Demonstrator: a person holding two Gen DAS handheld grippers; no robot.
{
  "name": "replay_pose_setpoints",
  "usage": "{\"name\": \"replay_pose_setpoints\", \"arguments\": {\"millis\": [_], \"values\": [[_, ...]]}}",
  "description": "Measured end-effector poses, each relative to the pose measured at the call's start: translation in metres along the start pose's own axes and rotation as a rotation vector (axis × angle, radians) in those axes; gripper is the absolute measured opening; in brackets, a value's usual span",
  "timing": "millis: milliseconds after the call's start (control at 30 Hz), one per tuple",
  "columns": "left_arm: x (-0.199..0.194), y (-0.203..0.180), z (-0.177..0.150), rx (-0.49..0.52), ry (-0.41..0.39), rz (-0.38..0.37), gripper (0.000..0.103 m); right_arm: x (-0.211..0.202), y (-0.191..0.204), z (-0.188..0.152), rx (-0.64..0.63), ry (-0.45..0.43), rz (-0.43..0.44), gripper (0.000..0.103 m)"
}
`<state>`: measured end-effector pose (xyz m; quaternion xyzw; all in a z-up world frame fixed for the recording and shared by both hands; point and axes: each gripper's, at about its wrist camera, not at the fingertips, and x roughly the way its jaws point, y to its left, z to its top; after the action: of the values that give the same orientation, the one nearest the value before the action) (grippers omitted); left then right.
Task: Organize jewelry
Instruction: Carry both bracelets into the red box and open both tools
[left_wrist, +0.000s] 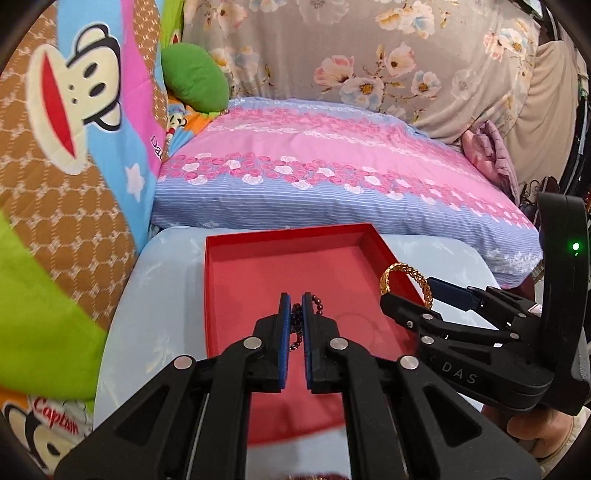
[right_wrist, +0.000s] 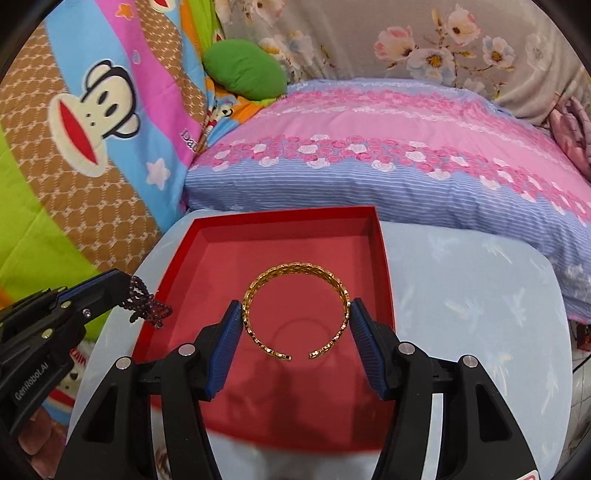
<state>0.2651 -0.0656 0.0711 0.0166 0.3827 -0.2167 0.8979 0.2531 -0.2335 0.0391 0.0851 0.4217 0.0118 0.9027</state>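
Above the red box (right_wrist: 378, 266), right gripper (right_wrist: 294, 312) clamps the gold bangle (right_wrist: 295, 271) flat, gap rearward; left gripper (left_wrist: 295, 301) pinches the bead chain (left_wrist: 295, 325) by the box's left wall.

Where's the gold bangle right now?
The gold bangle is held between the right claw pads, above the red box; in the left wrist view it shows over the box's right wall.

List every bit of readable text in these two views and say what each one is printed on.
"DAS": on the body of the right gripper, left wrist view.
"GenRobot.AI": on the body of the left gripper, right wrist view.
"Captain": red letters on the cartoon monkey blanket, lower left.
"Da...": cut off on the same blanket beside the pink pillow; the rest is hidden.
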Motion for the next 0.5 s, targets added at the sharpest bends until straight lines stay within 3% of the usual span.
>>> {"name": "replay_pose_setpoints", "arguments": {"millis": [200,500], "values": [[0.068,0.015,0.02,-0.011,0.071,0.0,0.006,0.058,-0.012,0.03,0.007,0.074,-0.025,0.057],[0.112,0.025,0.034,-0.034,0.106,0.026,0.007,0.102,-0.027,0.04,0.056,0.153,-0.057,0.058]]}}
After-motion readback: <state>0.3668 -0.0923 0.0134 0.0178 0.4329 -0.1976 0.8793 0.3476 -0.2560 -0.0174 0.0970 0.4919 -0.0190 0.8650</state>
